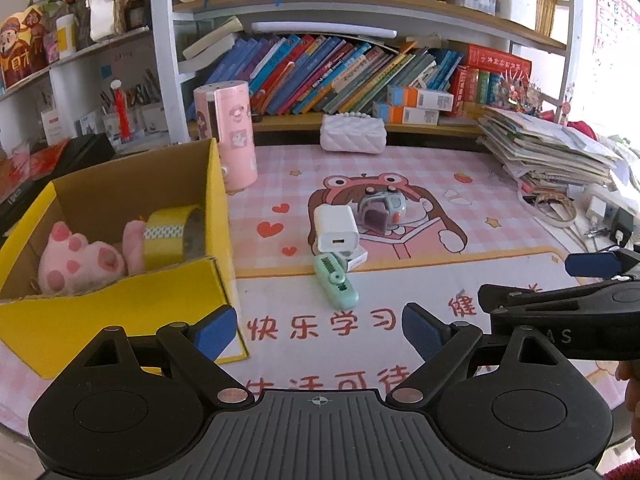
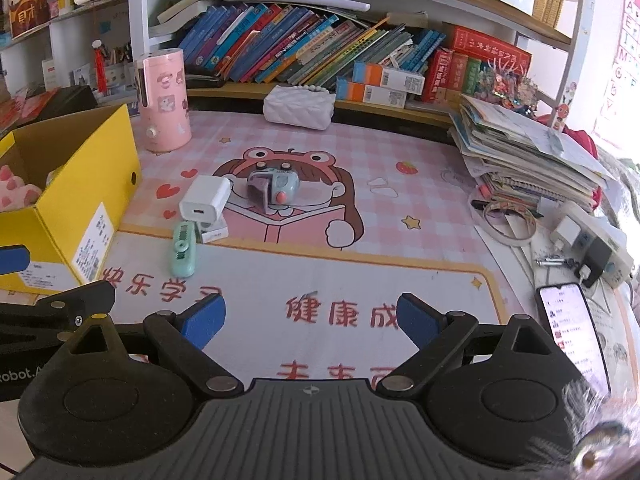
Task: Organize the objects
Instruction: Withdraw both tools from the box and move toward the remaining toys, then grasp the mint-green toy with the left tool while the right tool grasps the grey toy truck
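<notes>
Both tongs hover over the near edge of the surface, side by side, angled down toward the pink cartoon desk mat [image 2: 360, 240].

Left tongs [image 1: 318, 330]: jaws spread wide, nothing between the blue pads, touching nothing. Right tongs [image 2: 310, 322]: likewise wide apart and empty; only the mat's red lettering shows in the gap.

Step in hand, as I judge it: the approach to the next loose item; no pickup has begun.

Loose items, near to far from the right tongs, all around 11 o'clock:
- mint-green correction tape dispenser [image 2: 183, 254], lying flat, nearest.
- small white box [image 2: 214, 232], just beyond, touching or nearly touching the dispenser.
- white USB charger [image 2: 204, 198], resting partly on that box.
- grey-blue toy gadget with a pink button [image 2: 272, 188], just right of the charger.

Yellow cardboard box [image 1: 218, 200] stands at 10 o'clock of the left tongs. It already holds a pink plush paw [image 1: 76, 260] and a yellow tape roll [image 1: 172, 232].

Next move, my estimate: advance one pair of tongs to the dispenser, straddle its narrow width, close, then carry left into the box. The cluster is tight; a careless approach may nudge the charger off the white box.
</notes>
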A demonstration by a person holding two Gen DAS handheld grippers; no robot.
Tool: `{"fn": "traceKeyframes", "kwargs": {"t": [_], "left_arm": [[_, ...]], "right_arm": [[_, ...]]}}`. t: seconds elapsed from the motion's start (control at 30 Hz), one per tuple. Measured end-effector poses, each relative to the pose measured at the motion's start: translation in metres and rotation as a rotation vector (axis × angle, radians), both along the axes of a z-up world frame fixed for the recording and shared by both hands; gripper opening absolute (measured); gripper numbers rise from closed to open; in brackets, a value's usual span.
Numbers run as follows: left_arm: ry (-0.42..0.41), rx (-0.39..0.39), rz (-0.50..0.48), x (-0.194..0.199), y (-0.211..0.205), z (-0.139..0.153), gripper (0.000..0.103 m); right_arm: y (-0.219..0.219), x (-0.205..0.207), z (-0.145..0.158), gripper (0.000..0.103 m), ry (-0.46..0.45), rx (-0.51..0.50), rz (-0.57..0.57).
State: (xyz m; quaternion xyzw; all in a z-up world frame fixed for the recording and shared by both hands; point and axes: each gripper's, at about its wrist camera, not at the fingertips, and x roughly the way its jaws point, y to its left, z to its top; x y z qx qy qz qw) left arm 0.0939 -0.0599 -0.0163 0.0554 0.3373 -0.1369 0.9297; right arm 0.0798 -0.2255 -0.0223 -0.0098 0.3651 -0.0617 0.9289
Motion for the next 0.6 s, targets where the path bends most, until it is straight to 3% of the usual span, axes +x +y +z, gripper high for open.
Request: {"fn": "traceKeyframes", "kwargs": {"t": [0.1,0.17,0.27,0.37,0.6], "left_arm": [[-0.001,0.015,0.007,0.004,-0.009,-0.001,0.083],[0.005,0.030,0.011,0.008,-0.015,-0.003,0.071],[0.024,0.037,0.014,0.015,-0.024,-0.007,0.055],[0.032,0.049,0.018,0.023,-0.034,-0.010,0.048],[0.071,0.063,0.087,0.052,-0.050,-0.024,0.046]], "right_arm": [[-0.007,0.009,-0.001,0.090,0.002,0.006,0.016],[-0.012,0.014,-0.003,0.090,0.003,0.009,0.021],[-0.020,0.023,-0.004,0.081,0.001,0.024,0.032],[-0.028,0.032,-0.005,0.075,-0.001,0.035,0.043],[-0.039,0.053,-0.006,0.073,-0.034,0.015,0.089]]}}
